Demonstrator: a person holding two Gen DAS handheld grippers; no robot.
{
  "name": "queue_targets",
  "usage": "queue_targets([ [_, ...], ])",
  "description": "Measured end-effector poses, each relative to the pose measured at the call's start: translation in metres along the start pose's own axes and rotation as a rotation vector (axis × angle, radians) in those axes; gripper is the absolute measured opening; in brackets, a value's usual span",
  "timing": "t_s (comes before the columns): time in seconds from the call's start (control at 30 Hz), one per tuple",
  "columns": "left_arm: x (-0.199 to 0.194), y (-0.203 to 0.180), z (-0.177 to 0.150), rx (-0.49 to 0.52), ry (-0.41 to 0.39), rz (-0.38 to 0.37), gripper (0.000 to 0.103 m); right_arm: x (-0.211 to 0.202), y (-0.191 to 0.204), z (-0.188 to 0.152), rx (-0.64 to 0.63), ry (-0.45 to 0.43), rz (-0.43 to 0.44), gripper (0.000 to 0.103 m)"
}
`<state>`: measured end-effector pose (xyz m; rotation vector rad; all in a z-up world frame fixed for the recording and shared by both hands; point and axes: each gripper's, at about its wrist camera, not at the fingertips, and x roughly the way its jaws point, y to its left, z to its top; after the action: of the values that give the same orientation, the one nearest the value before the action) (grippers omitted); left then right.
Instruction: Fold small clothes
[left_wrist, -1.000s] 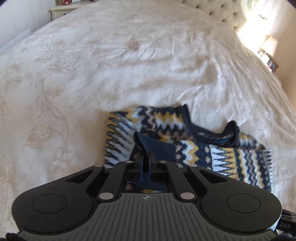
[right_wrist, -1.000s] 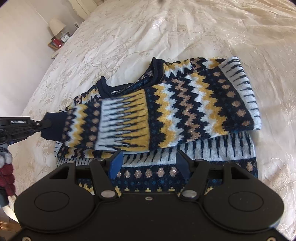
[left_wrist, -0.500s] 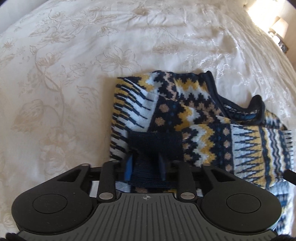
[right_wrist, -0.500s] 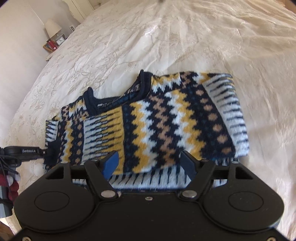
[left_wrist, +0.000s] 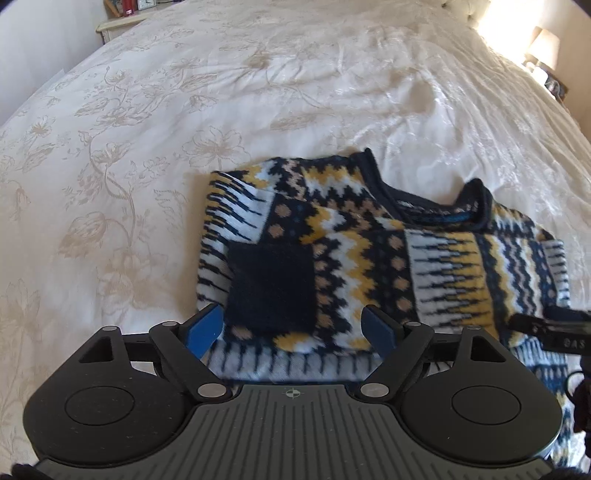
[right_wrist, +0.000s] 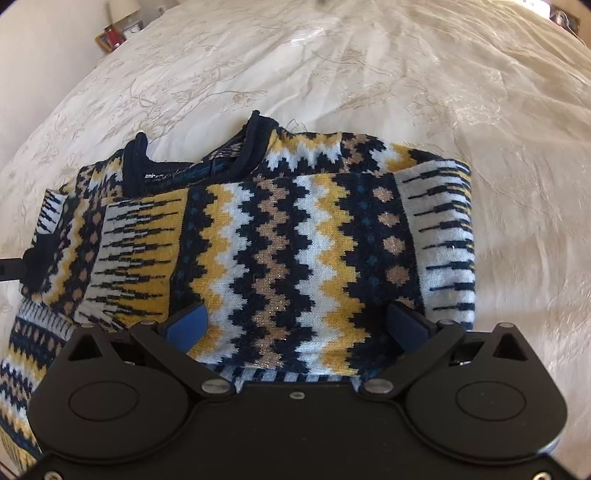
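**On the cream bedspread, a patterned jumper with both sleeves laid across**

On the bed, spread over a cream bedspread (left_wrist: 258, 92) woven with a pale floral pattern, we see a small knitted sweater (left_wrist: 354, 236) in navy, mustard, white and tan zigzags. It lies flat near the close edge of both views, its navy neckline (left_wrist: 436, 210) turned away from us toward the far side of the bed.

From the left wrist view, the left gripper (left_wrist: 293, 325) hangs just above the sweater's near part. Its jaws are opening — the blue-padded fingers (left_wrist: 205, 326) stand well apart, pressing on nothing. Between them, lying loose on the knit, is the navy cuff (left_wrist: 271, 286) of one sleeve, folded inward across the body. At the right edge of this view a dark piece of the other tool pokes in.

From the right wrist view, the right gripper (right_wrist: 295, 325) hovers over the second sleeve (right_wrist: 288, 258), which lies crosswise over the chest with its white-and-navy striped fold on the right. These jaws are opening too — the fingers (right_wrist: 186, 325) are spread wide, with the sleeve's zigzag band showing between them and no pad biting the cloth. The sweater's striped hem band shows just below the sleeve, close to the tool's body.

A bedside table (left_wrist: 118, 26) with small items stands at the far left corner, and a lamp (left_wrist: 545, 44) glows at the far right.
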<state>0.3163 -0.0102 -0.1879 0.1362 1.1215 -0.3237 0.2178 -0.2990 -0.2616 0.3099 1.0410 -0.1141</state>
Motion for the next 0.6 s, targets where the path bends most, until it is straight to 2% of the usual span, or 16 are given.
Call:
queue_targets([
  [0.2,-0.001,-0.021,-0.027,-0.016,0.061,-0.007,0.083,-0.004,0.003,-0.002,-0.047,-0.003,-0.003,0.102],
  [0.4,0.002,-0.035,-0.059,-0.116,0.123,0.000,0.083,-0.026,0.003,-0.011,-0.081,-0.028,-0.027,0.102],
  [0.6,-0.004,-0.050,-0.086,-0.138,0.143,-0.003,0.084,-0.056,0.000,-0.035,-0.094,-0.052,0.033,0.102],
])
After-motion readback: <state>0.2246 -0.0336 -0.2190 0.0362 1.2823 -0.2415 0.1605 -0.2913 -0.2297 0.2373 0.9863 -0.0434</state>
